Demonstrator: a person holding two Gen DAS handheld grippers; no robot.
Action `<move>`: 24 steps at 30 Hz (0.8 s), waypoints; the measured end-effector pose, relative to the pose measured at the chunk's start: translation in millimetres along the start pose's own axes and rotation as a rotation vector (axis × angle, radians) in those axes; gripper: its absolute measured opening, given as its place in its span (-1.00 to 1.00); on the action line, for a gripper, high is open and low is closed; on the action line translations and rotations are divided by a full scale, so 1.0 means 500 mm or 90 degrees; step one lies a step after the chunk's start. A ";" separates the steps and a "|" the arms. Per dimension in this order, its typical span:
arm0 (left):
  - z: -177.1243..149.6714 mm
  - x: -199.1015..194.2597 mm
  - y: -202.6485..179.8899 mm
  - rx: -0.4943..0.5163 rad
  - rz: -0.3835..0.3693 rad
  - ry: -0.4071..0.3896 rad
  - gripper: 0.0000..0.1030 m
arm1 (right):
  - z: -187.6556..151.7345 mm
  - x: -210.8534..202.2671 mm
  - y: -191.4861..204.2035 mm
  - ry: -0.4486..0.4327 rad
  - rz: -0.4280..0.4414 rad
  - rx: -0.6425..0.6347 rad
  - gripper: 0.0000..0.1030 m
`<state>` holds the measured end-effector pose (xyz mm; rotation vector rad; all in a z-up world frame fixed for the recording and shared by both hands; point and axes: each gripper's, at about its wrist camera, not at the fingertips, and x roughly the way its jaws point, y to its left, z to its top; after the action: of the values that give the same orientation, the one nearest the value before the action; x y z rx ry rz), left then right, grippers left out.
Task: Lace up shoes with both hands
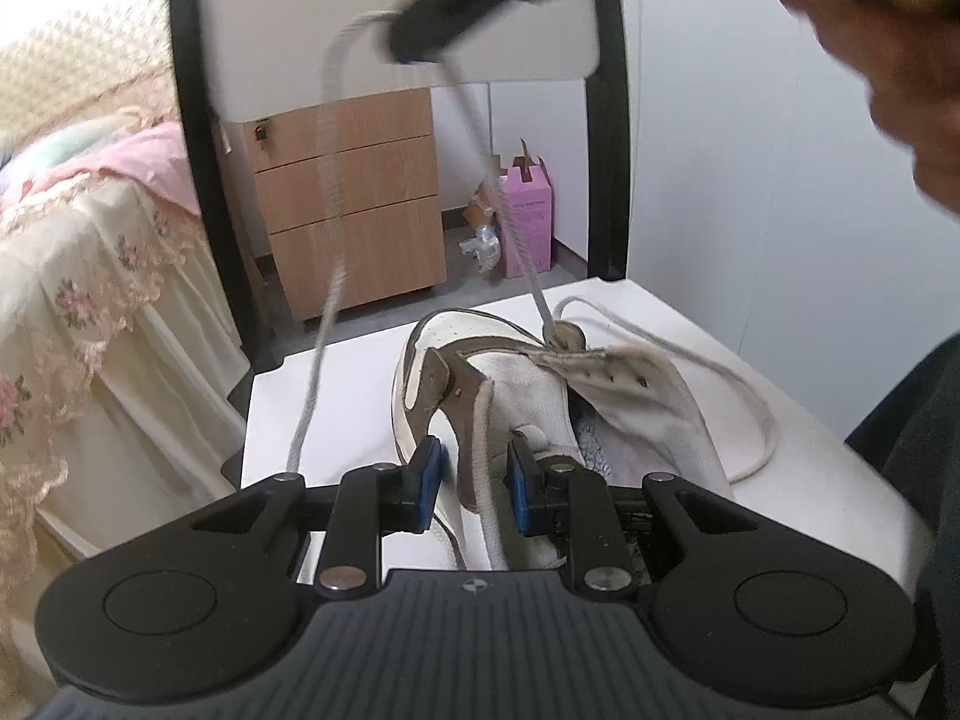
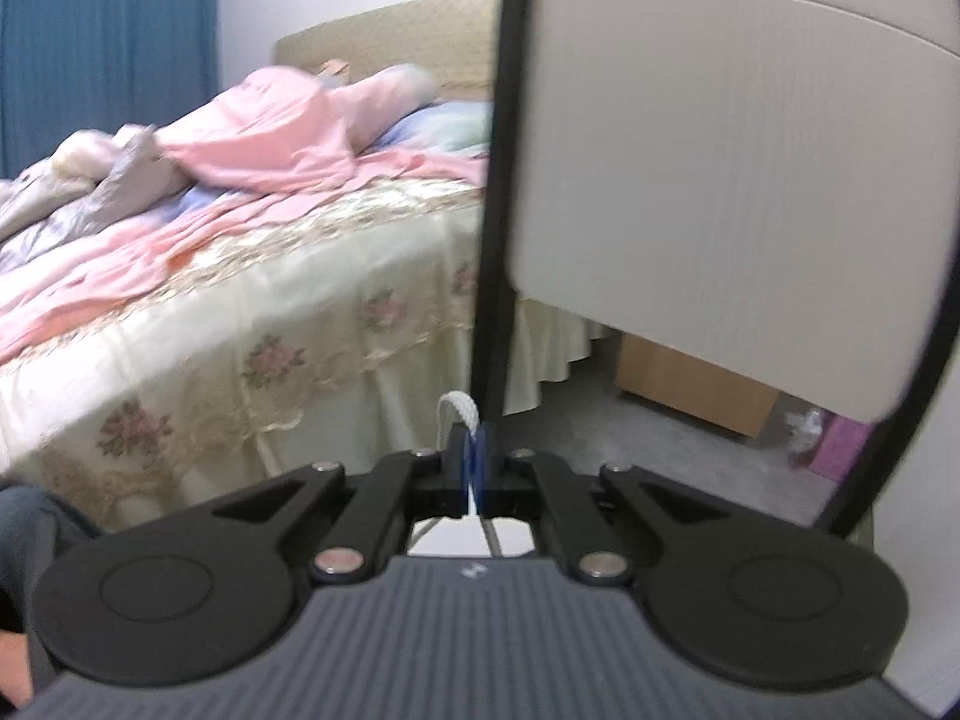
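While the left gripper (image 1: pixel 470 483) stands part open astride the collar of the shoe (image 1: pixel 522 396), apparently steadying more than pinching it, the right gripper (image 2: pixel 474 474) is clamped tight on the shoelace (image 1: pixel 510 210), lifted high above the chair seat (image 1: pixel 336 384) where the shoe lies. That cord is light and limp, taut only under pull; it is best taken near its stiff tip. One strand runs up from a low eyelet, though blur hides exactly which. Soft leather flaps will fold if pressed.
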<state>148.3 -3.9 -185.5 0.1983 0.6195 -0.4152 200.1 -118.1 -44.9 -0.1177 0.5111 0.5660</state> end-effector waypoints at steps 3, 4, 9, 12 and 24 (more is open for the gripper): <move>-0.001 -0.020 0.011 -0.033 -0.008 -0.008 -0.44 | -0.015 -0.019 -0.038 -0.015 -0.021 0.065 -0.94; -0.001 -0.027 0.014 -0.044 -0.011 -0.010 -0.42 | -0.023 -0.025 -0.050 -0.018 -0.027 0.088 -0.94; -0.004 -0.103 0.039 -0.136 -0.005 -0.083 -0.18 | -0.098 -0.046 -0.129 -0.021 -0.065 0.231 -0.92; -0.010 -0.118 0.071 -0.211 0.015 -0.096 -0.10 | -0.156 -0.044 -0.178 -0.015 -0.087 0.324 -0.92; -0.077 -0.024 0.149 -0.384 0.110 0.111 -0.11 | -0.285 -0.001 -0.272 0.017 -0.116 0.502 -0.87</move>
<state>151.4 78.4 -204.8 -0.2897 0.8643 -0.0321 212.2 -267.6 -172.6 0.5735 0.7090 0.1562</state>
